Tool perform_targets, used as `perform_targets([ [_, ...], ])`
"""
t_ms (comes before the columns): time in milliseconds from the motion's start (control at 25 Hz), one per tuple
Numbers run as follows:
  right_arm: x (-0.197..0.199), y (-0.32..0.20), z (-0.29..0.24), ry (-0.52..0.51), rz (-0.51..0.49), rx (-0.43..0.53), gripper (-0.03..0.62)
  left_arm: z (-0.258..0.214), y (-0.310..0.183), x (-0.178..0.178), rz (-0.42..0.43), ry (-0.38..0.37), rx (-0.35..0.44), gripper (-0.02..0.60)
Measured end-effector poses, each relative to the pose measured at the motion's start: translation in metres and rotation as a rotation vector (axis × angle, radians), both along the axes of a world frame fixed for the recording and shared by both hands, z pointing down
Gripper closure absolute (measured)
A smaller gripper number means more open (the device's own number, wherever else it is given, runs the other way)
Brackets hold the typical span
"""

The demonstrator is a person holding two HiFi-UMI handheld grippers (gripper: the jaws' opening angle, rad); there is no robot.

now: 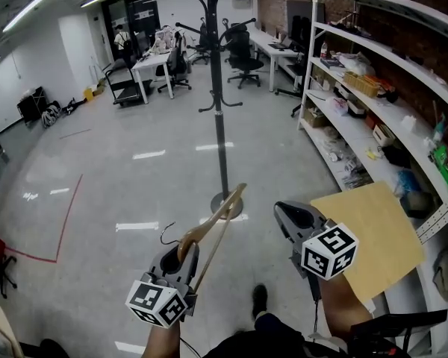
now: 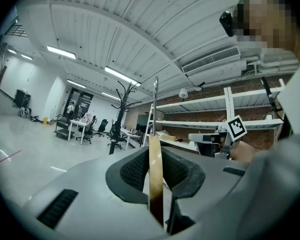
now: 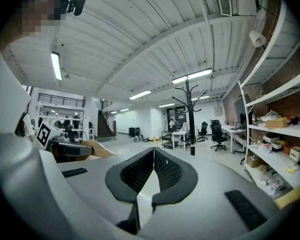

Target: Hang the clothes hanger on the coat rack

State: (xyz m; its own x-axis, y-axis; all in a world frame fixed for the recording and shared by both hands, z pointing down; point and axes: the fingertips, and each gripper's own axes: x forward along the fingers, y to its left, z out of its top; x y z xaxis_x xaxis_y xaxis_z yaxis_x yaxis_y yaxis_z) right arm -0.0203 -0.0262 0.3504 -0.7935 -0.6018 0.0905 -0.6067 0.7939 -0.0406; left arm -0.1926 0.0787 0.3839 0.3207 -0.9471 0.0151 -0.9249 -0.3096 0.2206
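Observation:
A black coat rack (image 1: pixel 218 103) stands on the floor ahead of me, its round base (image 1: pixel 227 206) just beyond the grippers. My left gripper (image 1: pixel 185 253) is shut on a wooden clothes hanger (image 1: pixel 213 226), which slants up toward the rack's base; its metal hook (image 1: pixel 166 234) curls out to the left. In the left gripper view the hanger (image 2: pixel 155 174) stands edge-on between the pads of the left gripper (image 2: pixel 156 156), with the rack (image 2: pixel 121 109) far off. My right gripper (image 1: pixel 295 213) is level beside it, shut and empty. In the right gripper view the right gripper's (image 3: pixel 153 151) pads meet, and the rack (image 3: pixel 190 114) is ahead.
White shelving (image 1: pixel 373 110) full of boxes runs along the right wall. A cardboard sheet (image 1: pixel 373 230) lies by its lower shelf, close to my right gripper. Desks and office chairs (image 1: pixel 243 54) stand behind the rack, with a person (image 1: pixel 122 39) far back. Red tape (image 1: pixel 67 215) marks the floor at left.

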Motion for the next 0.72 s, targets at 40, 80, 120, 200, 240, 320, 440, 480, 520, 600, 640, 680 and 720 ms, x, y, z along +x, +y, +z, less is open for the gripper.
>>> perform_targets([
  [40,0.000,-0.011,0.002,-0.001,-0.002,0.000,0.588,0.001,-0.011,0.001,0.001,-0.002,0.000,0.528],
  [80,-0.001,-0.022,0.003,-0.003,-0.005,0.000,0.588,0.002,-0.022,0.002,0.000,-0.005,0.000,0.528],
  [120,-0.002,-0.034,0.005,-0.004,-0.010,0.001,0.588,0.002,-0.035,0.001,-0.002,-0.008,0.003,0.528],
  [200,-0.006,-0.059,0.006,-0.008,-0.020,0.003,0.588,0.000,-0.062,-0.001,-0.006,-0.012,0.011,0.528],
  [240,-0.007,-0.071,0.005,-0.013,-0.024,0.006,0.588,-0.002,-0.075,-0.001,-0.006,-0.014,0.012,0.528],
  [320,-0.009,-0.098,0.001,-0.024,-0.034,0.015,0.588,-0.006,-0.104,0.000,-0.004,-0.021,0.013,0.528],
  [440,-0.010,-0.142,-0.005,-0.034,-0.055,0.029,0.588,-0.014,-0.151,0.004,-0.001,-0.024,0.021,0.528],
  [480,-0.011,-0.156,-0.007,-0.037,-0.065,0.035,0.588,-0.017,-0.167,0.004,0.002,-0.025,0.023,0.528],
  [520,-0.011,-0.169,-0.010,-0.040,-0.074,0.041,0.588,-0.020,-0.181,0.005,0.005,-0.029,0.022,0.528],
  [600,-0.010,-0.193,-0.014,-0.048,-0.081,0.052,0.588,-0.023,-0.206,0.006,0.011,-0.038,0.021,0.528],
  [640,-0.008,-0.205,-0.015,-0.053,-0.079,0.052,0.588,-0.025,-0.217,0.007,0.014,-0.038,0.021,0.528],
  [680,-0.007,-0.218,-0.014,-0.057,-0.075,0.048,0.588,-0.026,-0.228,0.008,0.018,-0.037,0.020,0.528],
  [720,-0.006,-0.230,-0.013,-0.062,-0.071,0.041,0.588,-0.028,-0.239,0.008,0.022,-0.039,0.018,0.529],
])
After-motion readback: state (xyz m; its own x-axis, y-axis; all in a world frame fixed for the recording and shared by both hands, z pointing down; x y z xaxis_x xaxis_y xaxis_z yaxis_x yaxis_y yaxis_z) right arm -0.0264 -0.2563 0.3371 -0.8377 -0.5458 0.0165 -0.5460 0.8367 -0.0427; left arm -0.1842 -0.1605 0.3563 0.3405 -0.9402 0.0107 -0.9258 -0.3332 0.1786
